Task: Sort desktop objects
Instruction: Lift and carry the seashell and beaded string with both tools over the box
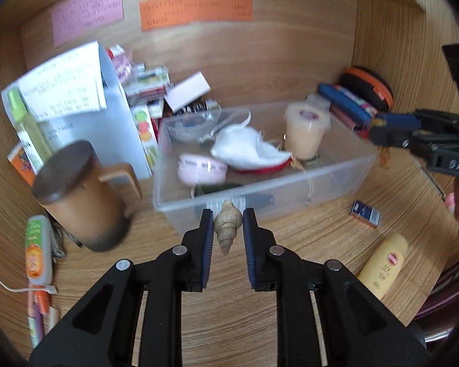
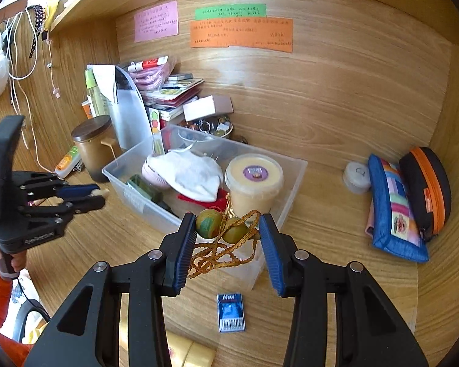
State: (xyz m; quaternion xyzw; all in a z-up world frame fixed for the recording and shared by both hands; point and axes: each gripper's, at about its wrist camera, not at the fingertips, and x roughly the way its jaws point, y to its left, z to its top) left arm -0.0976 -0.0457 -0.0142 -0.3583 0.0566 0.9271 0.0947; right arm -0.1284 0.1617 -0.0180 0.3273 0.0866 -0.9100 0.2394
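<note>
here the left gripper [image 1: 228, 232] is clenched on a small beige spiral seashell [image 1: 227, 229], its blue pads pressing the shell's sides with the pointed tip hanging down between the black fingers. the shell is held above the wooden desk [image 1: 306, 244], just in front of the near wall of the clear plastic storage bin [image 1: 260, 202].

the right gripper [image 2: 228, 238] grasps a pair of round green-and-orange beads on a tangled gold cord [image 2: 223, 238]; the left pad presses on one bead, while the contact of the right pad with the other cannot be made out. the cord loops droop between the pads. this bundle hangs over the near corner of the same bin, seen from the right wrist view.

inside the bin lie a white cloth with a red edge [image 1: 248, 150], a pale orange tub with a purple label on its lid [image 2: 254, 177], a pink round case [image 1: 202, 168] and a dark green flat item [image 1: 217, 188].

left of the bin stands a brown lidded mug with a handle [image 1: 85, 195]. on the desk near the grippers lie a small blue box with a barcode [image 2: 232, 312] and a yellow bottle [image 1: 384, 267]. against the right wall lean a blue patchwork pouch [image 2: 394, 211] and a black case with an orange zip [image 2: 427, 192].
</note>
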